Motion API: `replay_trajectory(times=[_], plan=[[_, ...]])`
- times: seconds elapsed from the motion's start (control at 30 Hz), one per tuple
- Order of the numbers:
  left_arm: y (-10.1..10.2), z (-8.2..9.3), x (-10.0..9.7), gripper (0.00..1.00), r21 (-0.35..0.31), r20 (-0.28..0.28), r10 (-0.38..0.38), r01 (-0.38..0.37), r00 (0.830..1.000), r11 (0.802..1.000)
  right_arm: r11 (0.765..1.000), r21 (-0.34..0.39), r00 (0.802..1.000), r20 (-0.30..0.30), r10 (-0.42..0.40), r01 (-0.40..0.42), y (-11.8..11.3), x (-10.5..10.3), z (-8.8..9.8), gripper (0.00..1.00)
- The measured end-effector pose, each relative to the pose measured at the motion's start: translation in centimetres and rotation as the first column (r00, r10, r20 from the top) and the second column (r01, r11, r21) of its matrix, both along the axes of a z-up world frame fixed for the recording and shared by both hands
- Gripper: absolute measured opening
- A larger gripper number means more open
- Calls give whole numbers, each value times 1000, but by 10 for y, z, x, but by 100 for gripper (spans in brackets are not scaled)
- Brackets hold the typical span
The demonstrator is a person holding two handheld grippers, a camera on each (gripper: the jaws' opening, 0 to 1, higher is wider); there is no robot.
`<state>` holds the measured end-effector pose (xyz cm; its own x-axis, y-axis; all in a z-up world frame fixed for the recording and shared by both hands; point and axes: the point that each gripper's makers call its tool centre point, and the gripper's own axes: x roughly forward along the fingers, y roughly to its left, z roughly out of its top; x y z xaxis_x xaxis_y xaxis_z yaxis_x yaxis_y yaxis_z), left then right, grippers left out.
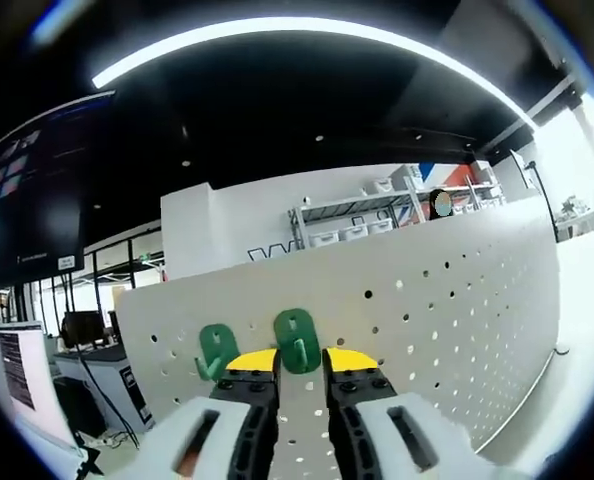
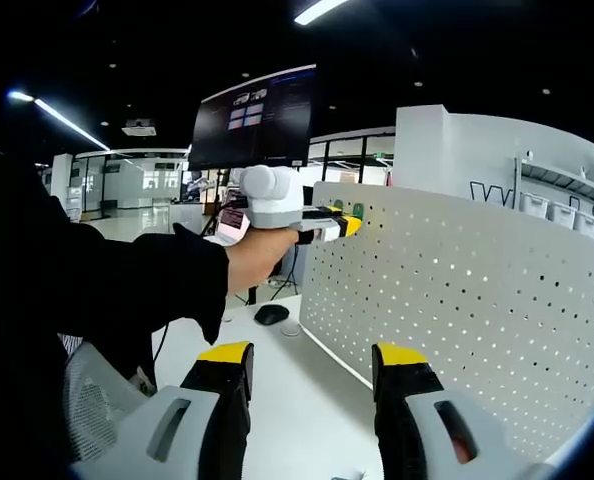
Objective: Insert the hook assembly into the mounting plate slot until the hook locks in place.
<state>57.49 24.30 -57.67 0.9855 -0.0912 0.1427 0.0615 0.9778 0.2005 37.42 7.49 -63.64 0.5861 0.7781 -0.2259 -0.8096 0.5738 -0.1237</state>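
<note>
A white pegboard (image 1: 447, 320) stands upright on a white table. In the left gripper view two green hooks sit against its face. One green hook (image 1: 217, 348) hangs free on the left. The other green hook (image 1: 297, 340) lies between the yellow-tipped jaws of my left gripper (image 1: 300, 362), which is shut on it and pressed up to the board. From the right gripper view, a person's hand holds that left gripper (image 2: 339, 226) against the pegboard's (image 2: 477, 310) upper left corner, with a bit of green hook (image 2: 357, 210) showing. My right gripper (image 2: 314, 358) hangs open over the table, nothing between its jaws.
A dark sleeve and hand (image 2: 247, 262) reach in from the left. A black mouse (image 2: 270, 314) lies on the white table (image 2: 277, 400) near the board's foot. A mesh chair back (image 2: 92, 400) is low left. A big dark screen (image 2: 255, 118) and shelving (image 1: 352, 222) stand behind.
</note>
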Motion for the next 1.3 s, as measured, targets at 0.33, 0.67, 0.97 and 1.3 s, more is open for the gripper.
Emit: replay_trajectory(times=[0.33, 0.67, 0.97, 1.3], plan=[[-6, 2, -17, 23, 7, 1, -21, 21, 1000, 1000, 1000, 7, 1000, 17, -15, 15, -5, -3, 4, 45], [-3, 1, -42, 29, -17, -8, -37, 37, 999, 999, 1000, 9, 999, 28, -29, 29, -9, -7, 6, 45], [-11, 5, -71, 33, -18, -21, -79, 78, 997, 997, 997, 17, 996, 49, -72, 72, -25, -6, 12, 44], [-30, 11, -113, 35, 4, -12, -147, 147, 989, 989, 987, 23, 985, 65, -160, 159, -60, 2, 17, 44]])
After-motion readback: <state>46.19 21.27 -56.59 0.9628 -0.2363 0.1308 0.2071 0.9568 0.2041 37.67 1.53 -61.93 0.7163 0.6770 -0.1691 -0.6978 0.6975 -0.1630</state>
